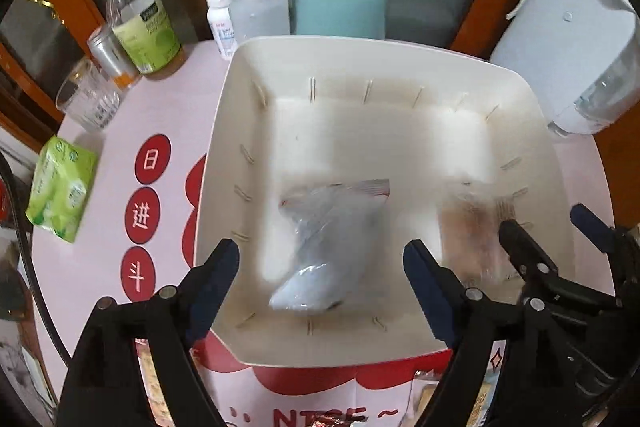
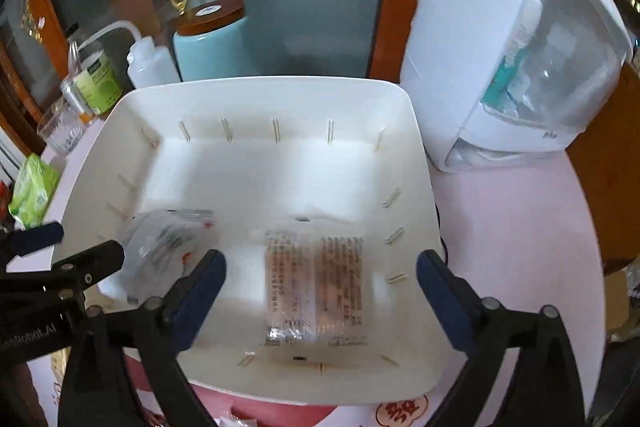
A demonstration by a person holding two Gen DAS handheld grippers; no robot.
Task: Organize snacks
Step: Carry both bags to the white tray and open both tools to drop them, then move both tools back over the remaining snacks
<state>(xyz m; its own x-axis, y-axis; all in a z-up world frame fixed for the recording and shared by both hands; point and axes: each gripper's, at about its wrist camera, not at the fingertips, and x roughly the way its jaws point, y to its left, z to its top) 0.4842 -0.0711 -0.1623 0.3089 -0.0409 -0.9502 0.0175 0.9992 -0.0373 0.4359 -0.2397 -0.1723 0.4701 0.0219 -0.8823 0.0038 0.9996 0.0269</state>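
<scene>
A: Over the near rim of the white basket, both grippers hang side by side. Is either holding anything?

B: No. The left gripper has its fingers spread wide with nothing between them, and the right gripper is the same, wide apart and empty.

A: Where are the snacks?

B: Two packets lie on the basket floor. A clear blue-tinted snack bag with a red strip at its far end sits toward the near left, straight ahead of the left gripper. A clear packet of brown snacks with printed text lies toward the near right, between the right gripper's fingers in its view. Both are blurred, so I cannot read the print.

A: And around the basket?

B: It stands on a pink bench with red circles carrying characters. Beyond the far rim are a light-blue canister with a brown lid, a squeeze wash bottle and a small white pill bottle. To the far left stand a clear bottle with a green label and a drinking glass; a green tissue pack lies at the left edge. A white appliance with a clear tank stands at the far right, just beside the basket.
</scene>
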